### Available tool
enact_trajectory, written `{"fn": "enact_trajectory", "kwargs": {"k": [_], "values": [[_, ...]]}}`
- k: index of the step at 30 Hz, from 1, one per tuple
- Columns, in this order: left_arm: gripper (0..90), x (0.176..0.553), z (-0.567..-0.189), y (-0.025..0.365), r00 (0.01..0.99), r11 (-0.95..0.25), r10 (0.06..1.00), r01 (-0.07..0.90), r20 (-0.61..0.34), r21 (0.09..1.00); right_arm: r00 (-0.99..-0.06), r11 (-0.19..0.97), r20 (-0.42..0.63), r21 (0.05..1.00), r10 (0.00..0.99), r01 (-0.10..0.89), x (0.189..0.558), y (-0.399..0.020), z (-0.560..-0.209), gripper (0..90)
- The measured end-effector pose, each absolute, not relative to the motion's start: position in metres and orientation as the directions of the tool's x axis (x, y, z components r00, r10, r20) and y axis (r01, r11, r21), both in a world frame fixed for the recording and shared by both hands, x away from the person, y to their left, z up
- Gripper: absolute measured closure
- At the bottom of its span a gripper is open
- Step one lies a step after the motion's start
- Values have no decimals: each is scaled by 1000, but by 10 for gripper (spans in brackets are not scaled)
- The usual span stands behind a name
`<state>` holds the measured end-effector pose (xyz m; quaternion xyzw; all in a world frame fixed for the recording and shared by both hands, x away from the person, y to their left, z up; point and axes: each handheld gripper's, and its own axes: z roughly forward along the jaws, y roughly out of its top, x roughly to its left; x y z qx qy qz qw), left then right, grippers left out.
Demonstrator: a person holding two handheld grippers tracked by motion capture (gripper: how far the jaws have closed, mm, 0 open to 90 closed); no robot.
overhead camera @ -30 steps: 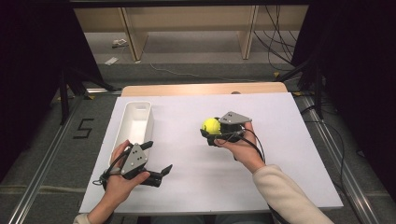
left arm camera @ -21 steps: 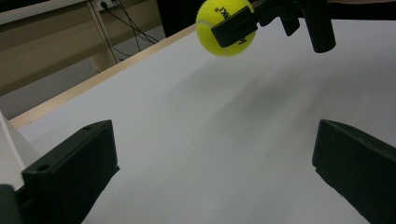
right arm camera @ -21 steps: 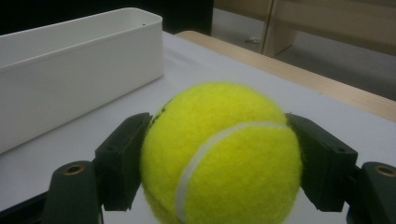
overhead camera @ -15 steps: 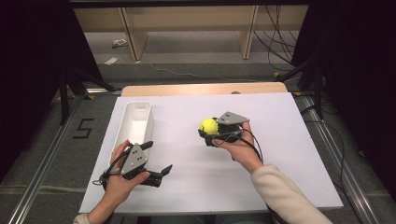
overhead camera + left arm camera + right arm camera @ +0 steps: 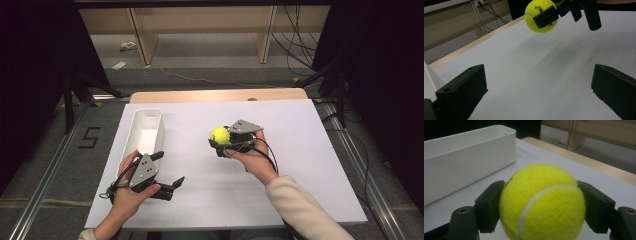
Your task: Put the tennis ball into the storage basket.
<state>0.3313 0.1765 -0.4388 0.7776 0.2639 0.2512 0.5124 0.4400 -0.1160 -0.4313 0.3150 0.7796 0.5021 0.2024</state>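
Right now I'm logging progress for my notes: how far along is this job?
Done: the right gripper is shut on the tennis ball and holds it clear of the table. In hand: the carry, with the white bin off to its side. Left: putting the ball in, probably; the bin looks empty. The left gripper is open, idle.

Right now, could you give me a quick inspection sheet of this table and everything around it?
Surface: white sheet covering a wooden table; far wooden edge bare.
Job's things: fuzzy yellow tennis ball lifted off the sheet; long white plastic bin at the left, looks empty.
Clutter: nothing seen on the sheet.
Grippers: right gripper shut on the ball, jaws pressing on both sides; left gripper open, nothing between its jaws, resting near the bin.
Cables: black cable looping from the right gripper; more on the floor behind.
Surroundings: wooden shelving, grey floor marked 5, dark curtains.
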Motion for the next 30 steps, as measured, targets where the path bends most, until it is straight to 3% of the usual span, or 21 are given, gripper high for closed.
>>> {"fn": "enact_trajectory", "kwargs": {"k": [30], "values": [[0, 331, -439, 176, 734, -338, 668, 154, 121, 928, -732, 301, -1, 912, 681, 279, 441, -105, -430, 270]]}}
